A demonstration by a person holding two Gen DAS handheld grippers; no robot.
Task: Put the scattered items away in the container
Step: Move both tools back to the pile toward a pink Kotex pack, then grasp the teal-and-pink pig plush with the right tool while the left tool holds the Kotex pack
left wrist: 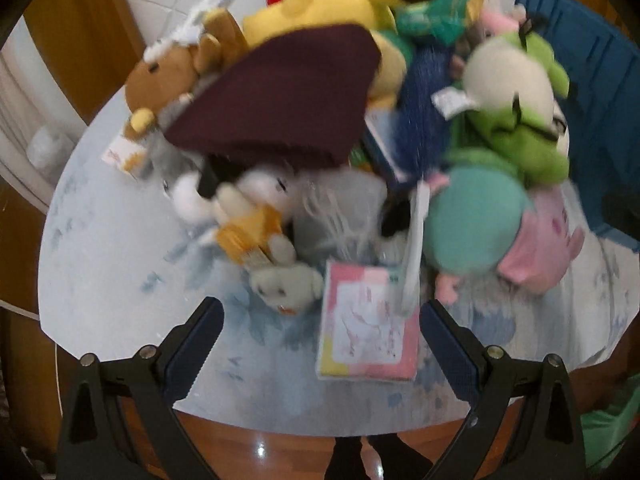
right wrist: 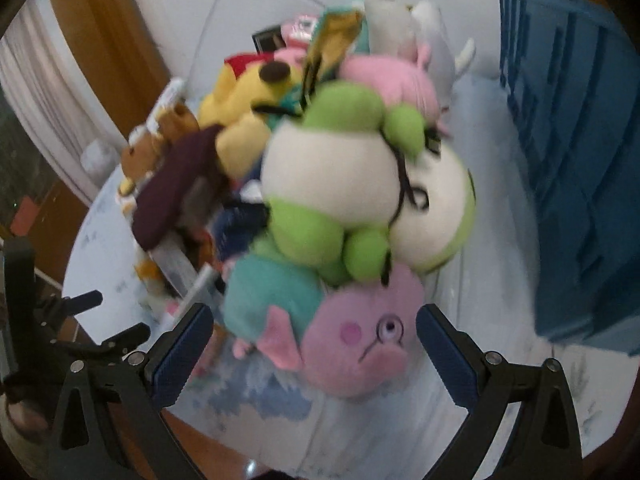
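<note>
Both views are blurring. A heap of soft toys is lying on a round table (left wrist: 104,264) with a pale blue-and-white cloth. The blue crate (right wrist: 568,160) is standing at the right edge of the table, just beside the heap; its inside is not showing.

Left gripper (left wrist: 322,334): jaws are standing wide, holding nothing, hovering over the near table edge. A pink card packet (left wrist: 366,322) is lying flat between the 2 fingertips, touching neither as far as the blur allows. Just left of it a small white plush (left wrist: 286,284) is lying against an orange-and-white plush (left wrist: 248,228). Above them a maroon cloth (left wrist: 280,92) is draping over the heap, with a brown bear (left wrist: 164,76) at its left and a yellow plush (left wrist: 320,6) behind.

Right gripper (right wrist: 314,332): jaws are standing wide, holding nothing. A pink pig plush (right wrist: 360,340) in a teal top is lying between the fingers at the front of the heap; contact cannot be told. A green-and-white frog plush (right wrist: 336,176) is resting on top of it. The left gripper's black frame is showing at the left edge.
</note>
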